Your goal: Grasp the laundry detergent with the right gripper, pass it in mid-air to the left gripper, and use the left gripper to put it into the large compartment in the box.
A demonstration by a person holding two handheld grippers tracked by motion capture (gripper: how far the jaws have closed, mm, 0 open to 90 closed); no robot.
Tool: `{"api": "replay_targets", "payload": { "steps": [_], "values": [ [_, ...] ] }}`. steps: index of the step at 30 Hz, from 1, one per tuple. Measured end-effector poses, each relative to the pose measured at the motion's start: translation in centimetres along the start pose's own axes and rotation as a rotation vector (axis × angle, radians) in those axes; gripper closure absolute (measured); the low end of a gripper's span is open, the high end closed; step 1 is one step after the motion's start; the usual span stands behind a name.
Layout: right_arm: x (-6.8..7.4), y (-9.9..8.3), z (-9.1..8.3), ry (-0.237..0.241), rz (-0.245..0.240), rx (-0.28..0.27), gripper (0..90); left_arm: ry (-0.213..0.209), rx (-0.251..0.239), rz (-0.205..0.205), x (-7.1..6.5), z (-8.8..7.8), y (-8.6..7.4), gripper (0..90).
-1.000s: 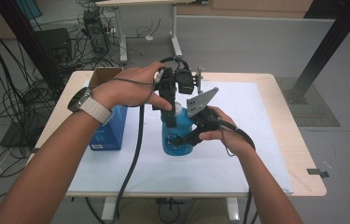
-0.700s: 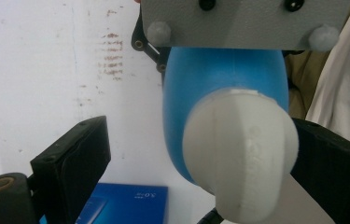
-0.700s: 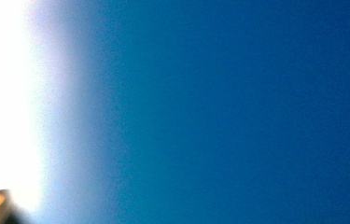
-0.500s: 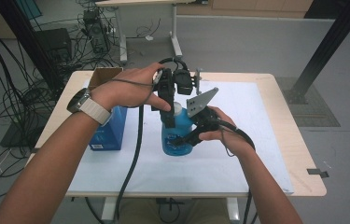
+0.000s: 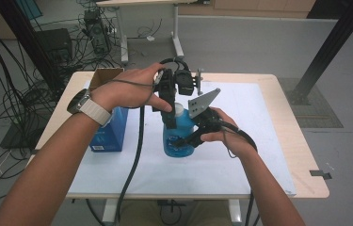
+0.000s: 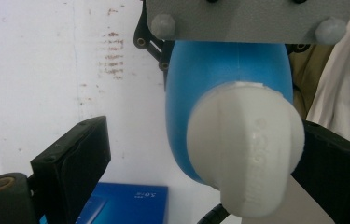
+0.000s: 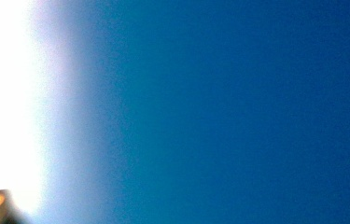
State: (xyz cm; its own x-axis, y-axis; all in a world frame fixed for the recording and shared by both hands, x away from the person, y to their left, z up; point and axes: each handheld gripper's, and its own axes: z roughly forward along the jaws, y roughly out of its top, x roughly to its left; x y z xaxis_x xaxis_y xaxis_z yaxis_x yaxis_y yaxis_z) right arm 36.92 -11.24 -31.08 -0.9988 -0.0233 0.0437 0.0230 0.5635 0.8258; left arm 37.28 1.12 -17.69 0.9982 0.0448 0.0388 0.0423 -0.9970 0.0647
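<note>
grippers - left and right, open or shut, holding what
Left hand-held gripper: open, jaws either side of the white cap, a gap at the left jaw.
Right hand-held gripper: shut on the blue bottle.

A laboratory or test workshop: a pale wooden counter on a bare grey floor, tangled black cables at nine o'clock, black computer equipment at eleven o'clock.
</note>
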Motion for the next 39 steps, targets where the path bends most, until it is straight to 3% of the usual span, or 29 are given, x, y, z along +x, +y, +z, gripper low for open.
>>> {"api": "replay_targets", "payload": {
  "steps": [39],
  "values": [
    [0.00, -0.03, -0.03, -0.007, 0.003, -0.003, 43.7, 0.002, -0.006, -0.002, 0.00, 0.09, -0.07, 8.9]
  ]
}}
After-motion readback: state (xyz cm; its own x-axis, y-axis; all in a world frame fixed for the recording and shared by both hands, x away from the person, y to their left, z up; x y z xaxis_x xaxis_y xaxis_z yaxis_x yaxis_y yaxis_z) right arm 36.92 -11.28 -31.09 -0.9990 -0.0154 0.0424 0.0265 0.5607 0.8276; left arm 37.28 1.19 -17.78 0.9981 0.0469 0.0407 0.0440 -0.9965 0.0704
